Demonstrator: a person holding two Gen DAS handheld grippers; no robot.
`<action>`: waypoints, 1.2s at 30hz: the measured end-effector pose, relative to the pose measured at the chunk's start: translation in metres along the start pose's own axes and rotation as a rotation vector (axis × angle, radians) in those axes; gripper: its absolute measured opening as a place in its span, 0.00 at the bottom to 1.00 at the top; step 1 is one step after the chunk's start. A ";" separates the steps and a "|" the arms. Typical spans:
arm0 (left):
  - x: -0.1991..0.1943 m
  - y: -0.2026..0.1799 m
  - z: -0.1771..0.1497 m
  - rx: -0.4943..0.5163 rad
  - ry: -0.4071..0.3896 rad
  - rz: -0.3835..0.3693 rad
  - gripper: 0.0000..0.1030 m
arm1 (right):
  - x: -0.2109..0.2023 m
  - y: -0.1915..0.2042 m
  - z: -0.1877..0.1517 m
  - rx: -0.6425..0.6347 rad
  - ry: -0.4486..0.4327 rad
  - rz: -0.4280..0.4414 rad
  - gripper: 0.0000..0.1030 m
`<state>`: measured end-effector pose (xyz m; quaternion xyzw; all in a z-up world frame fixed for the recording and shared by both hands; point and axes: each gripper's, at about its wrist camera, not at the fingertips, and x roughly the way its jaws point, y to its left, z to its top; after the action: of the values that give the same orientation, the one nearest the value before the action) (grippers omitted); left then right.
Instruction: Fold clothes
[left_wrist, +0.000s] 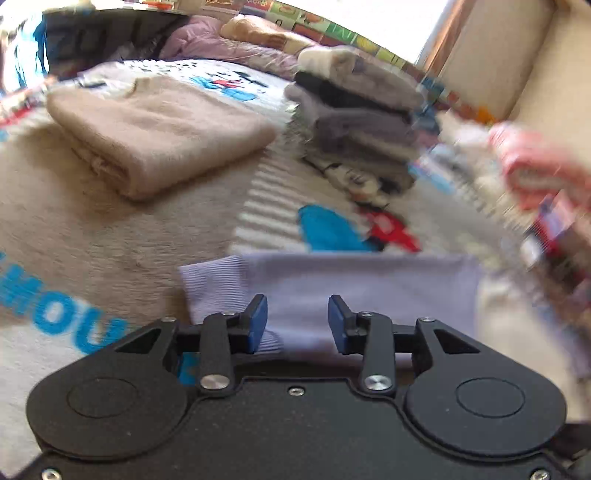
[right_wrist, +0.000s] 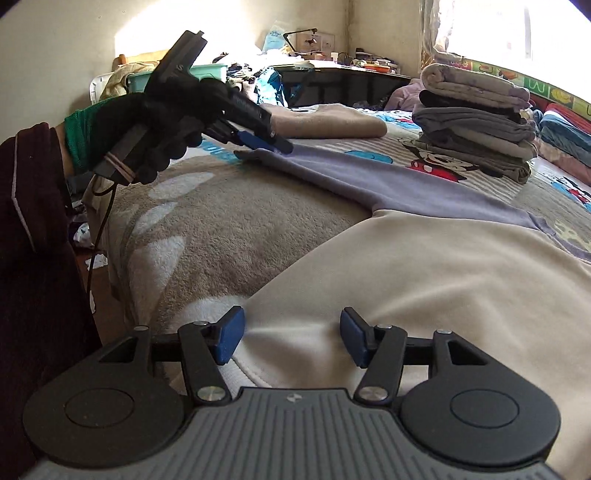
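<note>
The cream-and-lilac sweatshirt (right_wrist: 424, 266) lies flat on the bed (right_wrist: 229, 221), both hand-held grippers gaping, left (left_wrist: 297, 320) over its cuff (left_wrist: 214, 284), right (right_wrist: 291, 338) over its hem: next, pinch and fold inward.

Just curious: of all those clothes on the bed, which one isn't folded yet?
The cream sweatshirt with lilac sleeves, spread flat; the beige sweater and the stack are folded.

The left gripper (left_wrist: 297, 319) has its blue pads (left_wrist: 257, 321) spread apart. The right gripper (right_wrist: 289, 339) is likewise spread wide. From the right wrist view, a black-gloved hand (right_wrist: 155, 129) at ten o'clock grips the left tool, angled downward.
</note>
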<state>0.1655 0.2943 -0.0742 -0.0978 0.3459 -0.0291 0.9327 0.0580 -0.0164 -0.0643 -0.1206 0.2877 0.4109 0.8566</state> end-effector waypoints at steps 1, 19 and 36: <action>0.002 -0.007 -0.004 0.087 0.006 0.096 0.28 | 0.001 0.000 0.001 -0.002 0.004 -0.002 0.57; -0.014 -0.048 -0.014 0.234 -0.056 0.154 0.48 | -0.049 0.003 0.004 0.009 -0.021 -0.030 0.59; -0.048 -0.246 -0.067 0.678 -0.089 -0.202 0.57 | -0.252 -0.183 -0.181 1.018 -0.540 -0.421 0.65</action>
<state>0.0890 0.0487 -0.0430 0.1823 0.2645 -0.2300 0.9187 0.0027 -0.3725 -0.0664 0.3578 0.1908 0.0597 0.9122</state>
